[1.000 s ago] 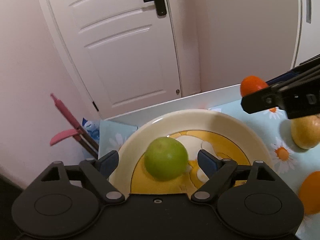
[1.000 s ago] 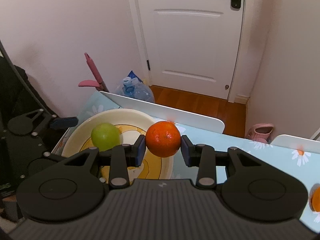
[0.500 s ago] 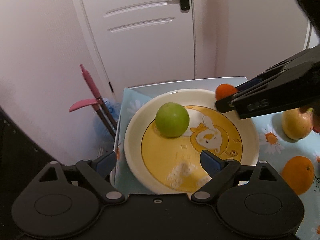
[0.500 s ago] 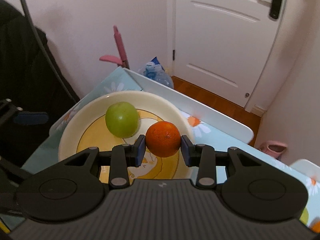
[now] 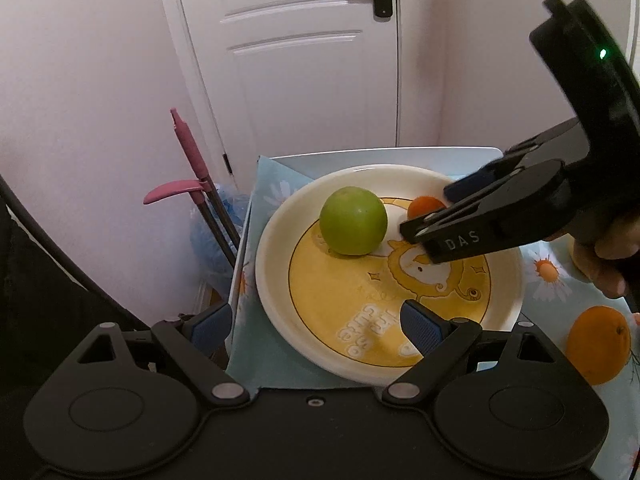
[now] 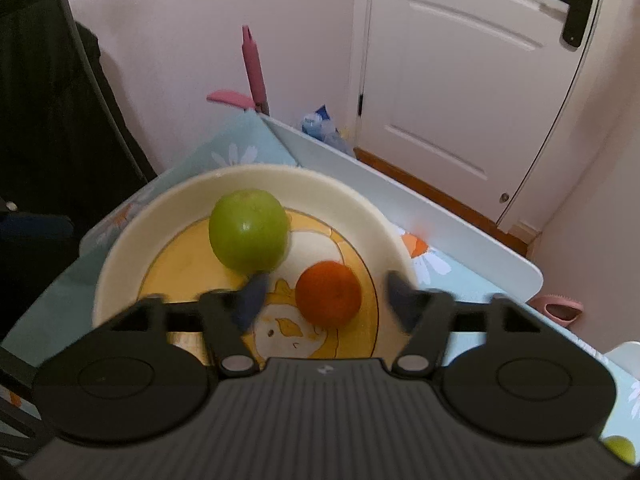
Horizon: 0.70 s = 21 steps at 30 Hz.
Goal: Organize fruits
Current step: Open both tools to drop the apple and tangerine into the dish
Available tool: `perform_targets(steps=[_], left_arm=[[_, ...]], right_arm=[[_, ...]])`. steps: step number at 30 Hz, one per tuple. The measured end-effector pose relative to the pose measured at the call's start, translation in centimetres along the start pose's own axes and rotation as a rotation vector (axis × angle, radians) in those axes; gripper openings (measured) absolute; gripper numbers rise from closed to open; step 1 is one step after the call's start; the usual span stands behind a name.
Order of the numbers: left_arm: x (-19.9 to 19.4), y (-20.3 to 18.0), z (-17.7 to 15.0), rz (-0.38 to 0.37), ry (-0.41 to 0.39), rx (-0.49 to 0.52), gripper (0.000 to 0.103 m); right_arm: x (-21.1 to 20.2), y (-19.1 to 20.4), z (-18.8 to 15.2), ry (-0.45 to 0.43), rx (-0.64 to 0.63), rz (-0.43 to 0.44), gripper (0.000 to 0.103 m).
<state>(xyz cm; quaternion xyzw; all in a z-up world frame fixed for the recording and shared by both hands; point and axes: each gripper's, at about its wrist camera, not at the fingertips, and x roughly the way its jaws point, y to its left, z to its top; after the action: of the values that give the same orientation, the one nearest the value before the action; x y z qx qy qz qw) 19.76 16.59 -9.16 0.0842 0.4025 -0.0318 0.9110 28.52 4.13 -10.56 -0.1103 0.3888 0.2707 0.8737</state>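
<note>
Right wrist view shows us our right gripper (image 6: 324, 292) spread around the tangerine (image 6: 328, 294); left view adds our left gripper (image 5: 316, 324), open, and an orange (image 5: 598, 344) on the worktop (image 5: 560, 300).

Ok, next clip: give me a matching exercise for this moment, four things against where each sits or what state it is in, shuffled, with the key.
Things:
1. green apple
2. small orange
3. large orange
4. right gripper

Places or states:
A. on the tablecloth, outside the plate
B. open, jaws either side of a fruit
C. on the plate, nearer the door-side rim
D. on the plate, between two fingers, not gripped

Pairs: 1-C, 2-D, 3-A, 4-B
</note>
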Motion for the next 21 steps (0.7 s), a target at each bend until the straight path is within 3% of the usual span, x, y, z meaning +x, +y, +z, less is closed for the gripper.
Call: perform_targets(steps=[14, 21], left_arm=[[-2.1, -0.4, 0.4, -0.010, -0.026, 0.029, 0.094], [-3.9, -1.0, 0.8, -0.052, -0.053, 0.051, 0.094]], right_arm=[[-6.4, 0.5, 0.0, -0.069, 0.111, -0.058, 0.103], [-10.8, 0.1, -1.3, -0.081, 0.198, -0.121, 0.103]])
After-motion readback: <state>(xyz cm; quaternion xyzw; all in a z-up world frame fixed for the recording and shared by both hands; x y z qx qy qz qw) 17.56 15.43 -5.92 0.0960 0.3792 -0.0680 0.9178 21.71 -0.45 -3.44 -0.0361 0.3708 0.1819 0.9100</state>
